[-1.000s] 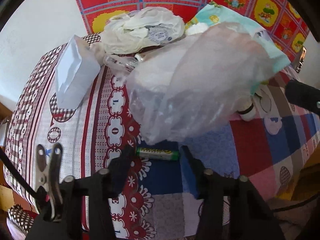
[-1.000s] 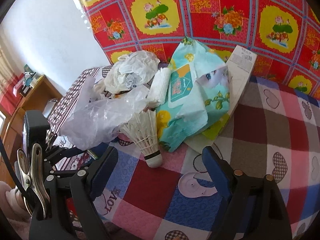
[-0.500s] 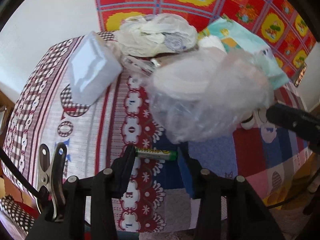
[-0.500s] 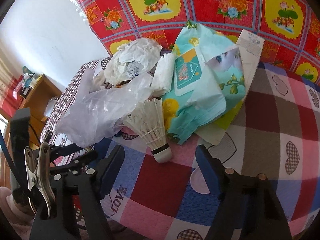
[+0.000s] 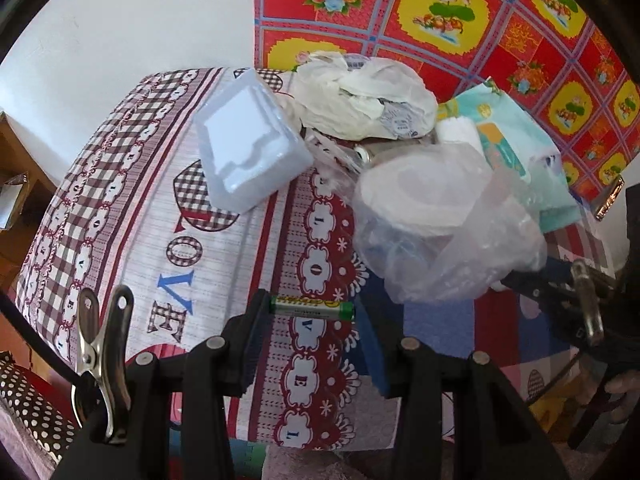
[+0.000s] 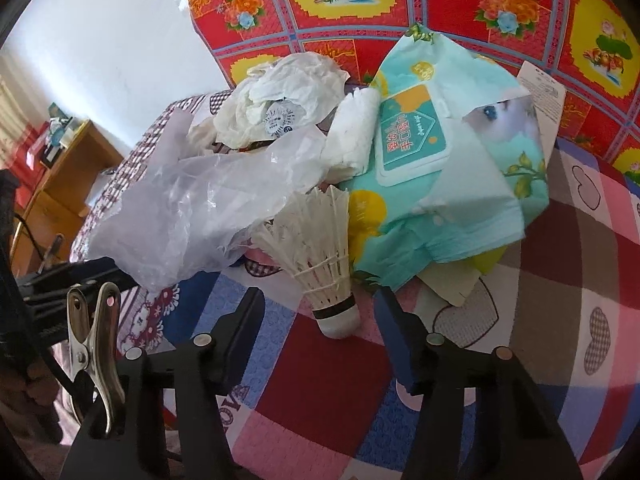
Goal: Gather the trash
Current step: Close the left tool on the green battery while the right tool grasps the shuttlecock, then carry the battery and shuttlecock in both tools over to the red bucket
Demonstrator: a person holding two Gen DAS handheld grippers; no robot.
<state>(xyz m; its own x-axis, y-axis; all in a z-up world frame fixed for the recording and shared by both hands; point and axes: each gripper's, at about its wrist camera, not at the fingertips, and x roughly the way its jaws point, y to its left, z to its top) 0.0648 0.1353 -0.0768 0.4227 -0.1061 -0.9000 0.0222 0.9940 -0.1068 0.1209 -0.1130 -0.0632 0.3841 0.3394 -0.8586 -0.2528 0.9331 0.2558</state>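
Shuttlecock [image 6: 324, 256], light and fragile, stands between the closing, still-clear right gripper [image 6: 320, 312]: pinch its cork. Left gripper [image 5: 310, 308] clamps a battery [image 5: 312, 306].

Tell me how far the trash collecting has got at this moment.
Done: nothing visibly; no bin is in view. In hand: the left gripper clamps a green battery end to end; the right gripper has just been closing its fingers around the shuttlecock, not pressing it yet. Left: crumpled paper, clear plastic bag, foam tray and wipes pack lie on the patterned cloth.
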